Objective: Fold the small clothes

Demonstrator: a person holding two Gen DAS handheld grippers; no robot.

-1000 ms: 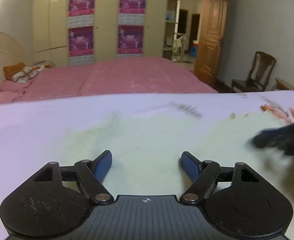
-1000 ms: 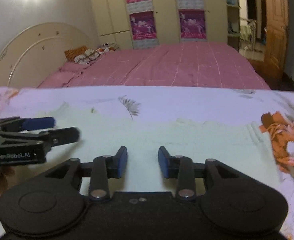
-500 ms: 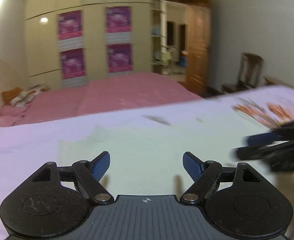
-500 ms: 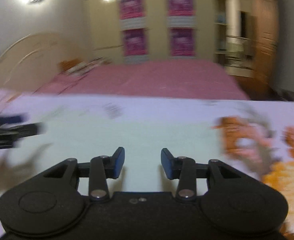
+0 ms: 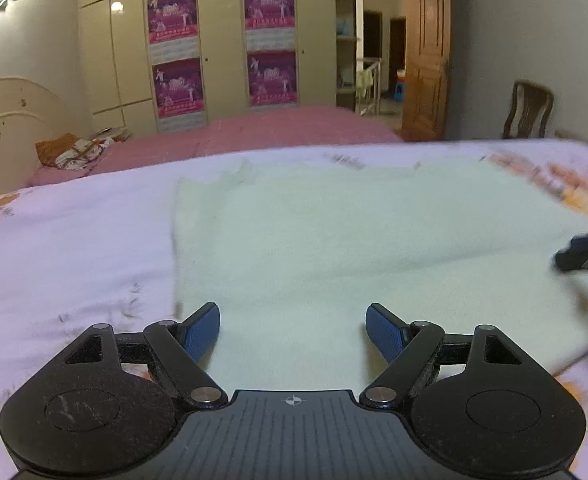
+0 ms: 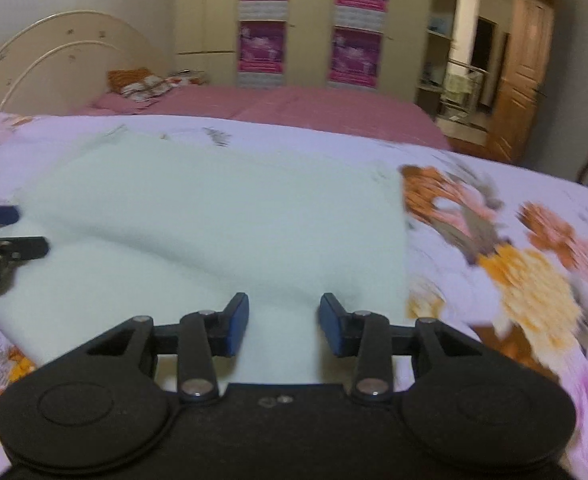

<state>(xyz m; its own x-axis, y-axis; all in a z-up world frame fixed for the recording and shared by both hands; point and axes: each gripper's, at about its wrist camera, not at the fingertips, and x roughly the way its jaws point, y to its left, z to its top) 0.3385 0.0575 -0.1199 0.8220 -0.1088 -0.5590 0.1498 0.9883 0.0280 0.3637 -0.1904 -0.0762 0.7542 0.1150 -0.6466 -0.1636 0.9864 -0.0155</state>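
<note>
A pale green cloth [image 5: 353,232] lies spread flat on the lilac floral bedsheet [image 5: 66,248]. My left gripper [image 5: 292,312] hovers open over the cloth's near left part, close to its left edge, with nothing between its blue pads. In the right wrist view the same cloth [image 6: 214,208] shows a soft diagonal ridge. My right gripper [image 6: 285,302] stands partly open above the cloth's near right part, by its right edge, and its pads press on nothing. Each gripper shows at the edge of the other's view: the right gripper [image 5: 585,254], the left gripper [image 6: 2,236].
Orange and pink flower prints [image 6: 513,264] cover the sheet right of the cloth. Behind lies a pink bed [image 5: 254,132] with pillows [image 5: 74,152] and a cream headboard [image 6: 54,60]. A wardrobe with posters [image 5: 222,48], a wooden door [image 5: 425,64] and a chair [image 5: 527,110] stand further back.
The two grippers have moved apart over the cloth: the left one toward its left edge, the right one toward its right edge. Both stay open and empty.
</note>
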